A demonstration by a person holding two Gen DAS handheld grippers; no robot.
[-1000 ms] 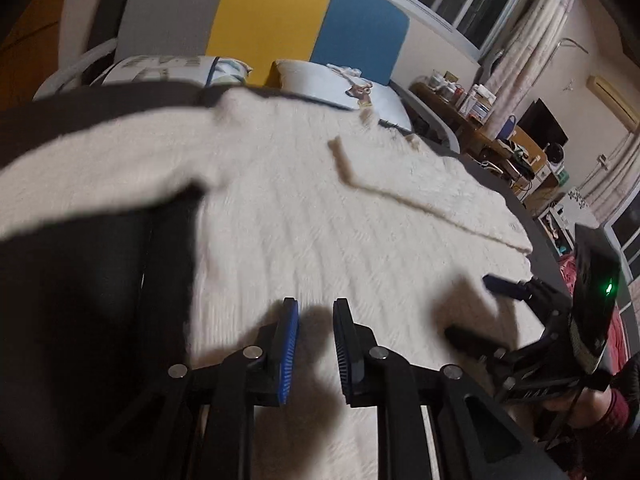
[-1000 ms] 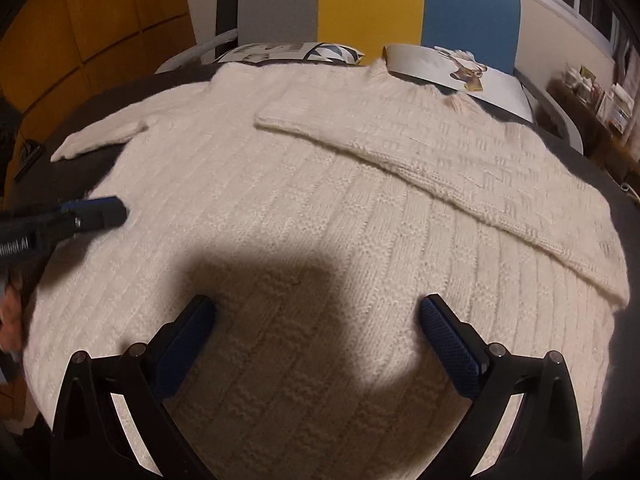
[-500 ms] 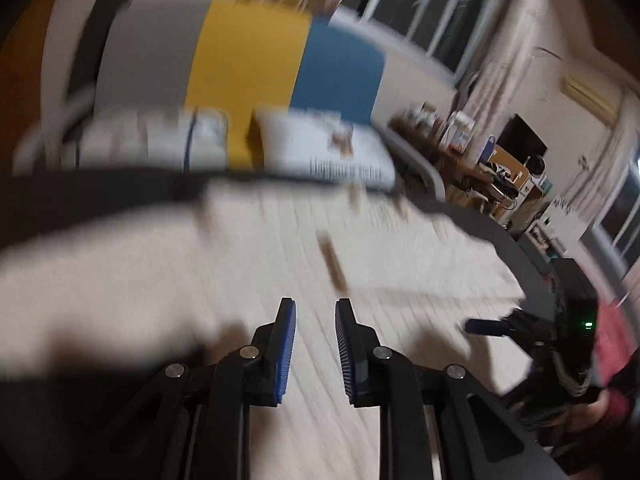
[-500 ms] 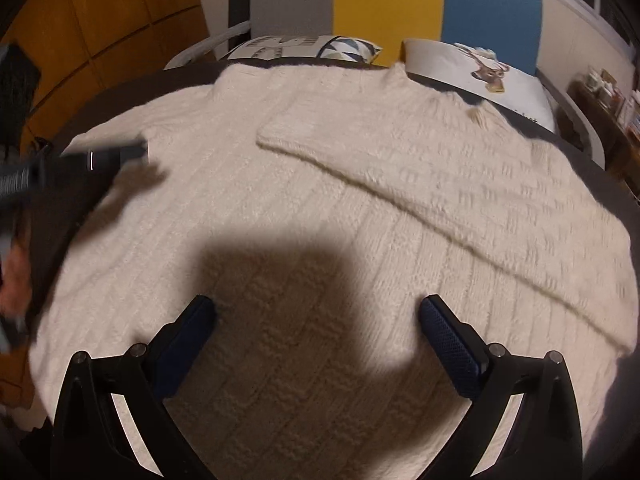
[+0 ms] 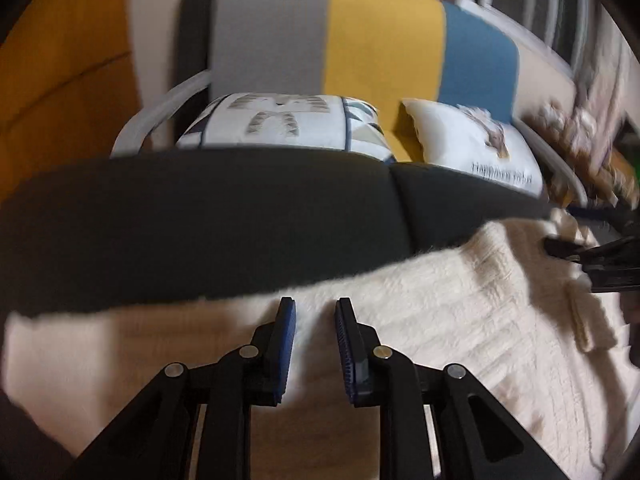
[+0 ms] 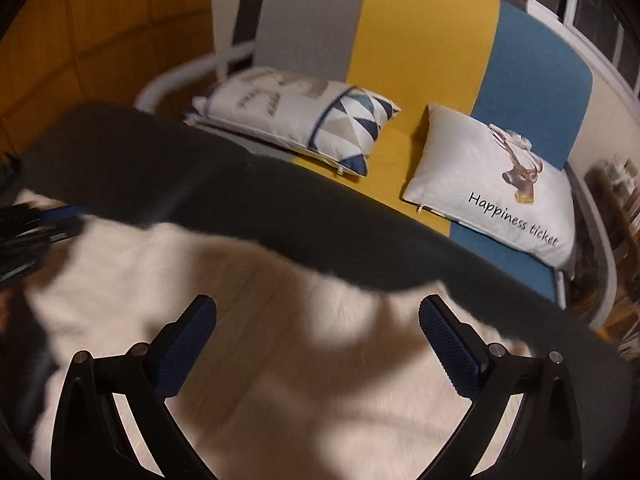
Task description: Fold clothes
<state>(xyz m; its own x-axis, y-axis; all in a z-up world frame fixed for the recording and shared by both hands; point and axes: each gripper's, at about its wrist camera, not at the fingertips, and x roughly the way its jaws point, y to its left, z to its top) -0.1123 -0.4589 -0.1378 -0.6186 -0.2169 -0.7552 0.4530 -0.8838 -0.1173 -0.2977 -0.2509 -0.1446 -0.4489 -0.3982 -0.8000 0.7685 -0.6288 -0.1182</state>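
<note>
A cream knitted sweater (image 5: 440, 344) lies flat on a dark grey surface (image 5: 200, 224). In the left wrist view my left gripper (image 5: 315, 314) hovers over the sweater's far edge, open by a narrow gap with nothing between its blue pads. At that view's right edge are the right gripper's fingers (image 5: 600, 258), above the sweater's collar end. In the right wrist view my right gripper (image 6: 318, 308) stands wide open and empty over the sweater (image 6: 280, 360), close to its far edge. The left gripper's blurred fingers (image 6: 40, 232) show at that view's left edge.
Beyond the dark surface's far edge (image 6: 320, 200) stands a sofa (image 6: 420, 40) striped grey, yellow and blue. Two pillows rest on it, a patterned one (image 6: 304, 116) and a white deer one (image 6: 488, 184). Orange wood panels (image 6: 100, 40) are at the left, cluttered shelves (image 5: 580, 132) at the right.
Both grippers have swept forward over the sweater, from its middle to its far edge by the sofa. Their jaws look unchanged, and both views are motion-blurred.
</note>
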